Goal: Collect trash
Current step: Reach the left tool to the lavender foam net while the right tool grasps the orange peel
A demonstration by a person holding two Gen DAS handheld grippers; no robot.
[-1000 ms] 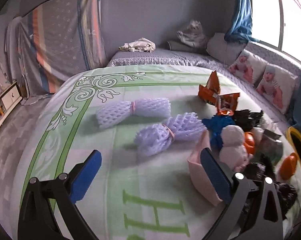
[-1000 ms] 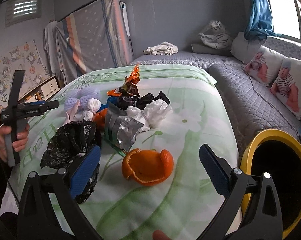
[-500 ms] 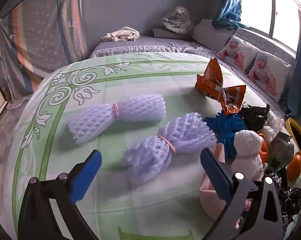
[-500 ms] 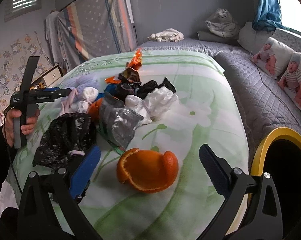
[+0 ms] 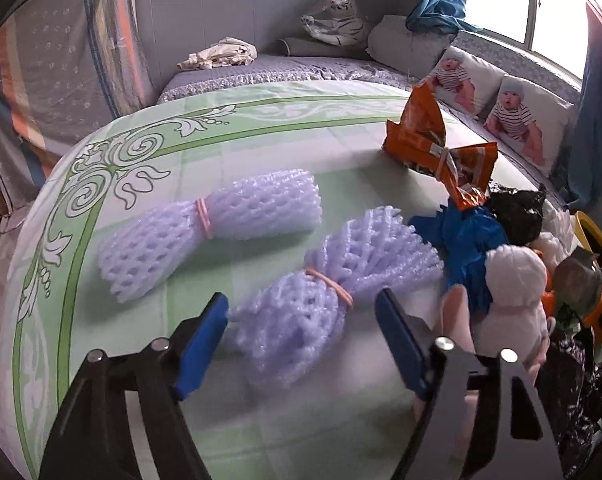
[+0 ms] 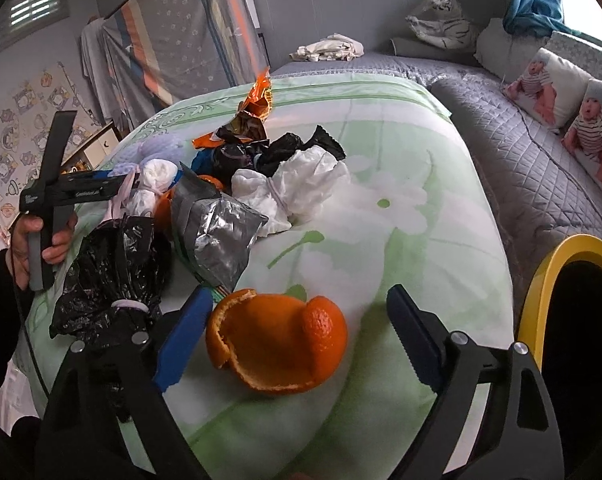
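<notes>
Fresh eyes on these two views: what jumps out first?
The orange peel, lying open between the right gripper's spread jaws, with the yellow-rimmed bin just right of it. In the left view, a purple foam net lies between the left gripper's jaws, untouched. Both grippers' jaws have just been closing. Behind the peel sits a heap of bags and wrappers.

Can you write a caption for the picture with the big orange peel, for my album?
Open tongs come down around an orange peel on the green bedspread, beside a yellow-rimmed bin.
</notes>
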